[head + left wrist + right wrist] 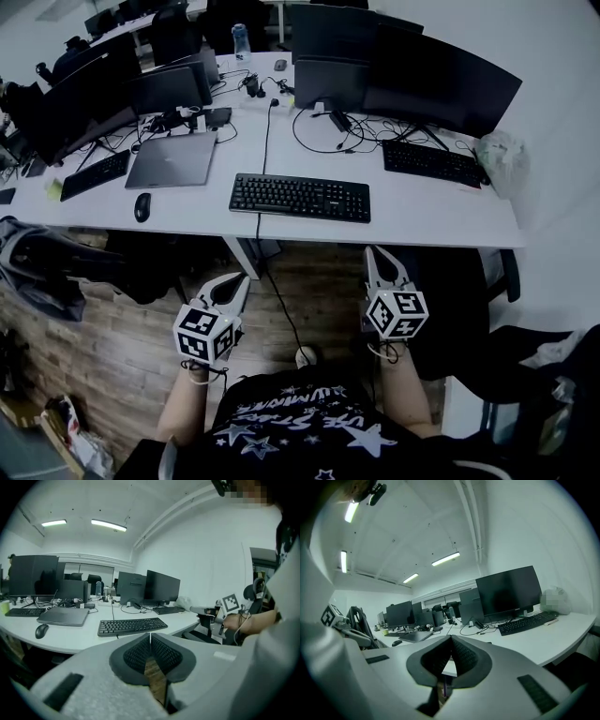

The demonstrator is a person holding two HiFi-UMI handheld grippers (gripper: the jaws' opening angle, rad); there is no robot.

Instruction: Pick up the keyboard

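Observation:
A black keyboard (pixel 300 197) lies flat near the front edge of the white desk (pixel 422 216), its cable dropping over the edge to the floor. In the left gripper view the keyboard (pixel 132 626) lies ahead, just beyond the jaws. My left gripper (pixel 241 278) is shut and empty, held below and in front of the desk edge, left of the keyboard. My right gripper (pixel 373 251) is also shut and empty, just below the desk edge under the keyboard's right end. The jaws meet with nothing between them in the left gripper (pixel 150 634) and the right gripper (pixel 451 637).
A closed laptop (pixel 173 159) and a mouse (pixel 142 206) lie left of the keyboard. A second keyboard (pixel 431 162) sits at the right under dark monitors (pixel 441 84), beside a white bag (pixel 502 159). A third keyboard (pixel 96 174) is far left. A chair with clothing (pixel 37 267) stands lower left.

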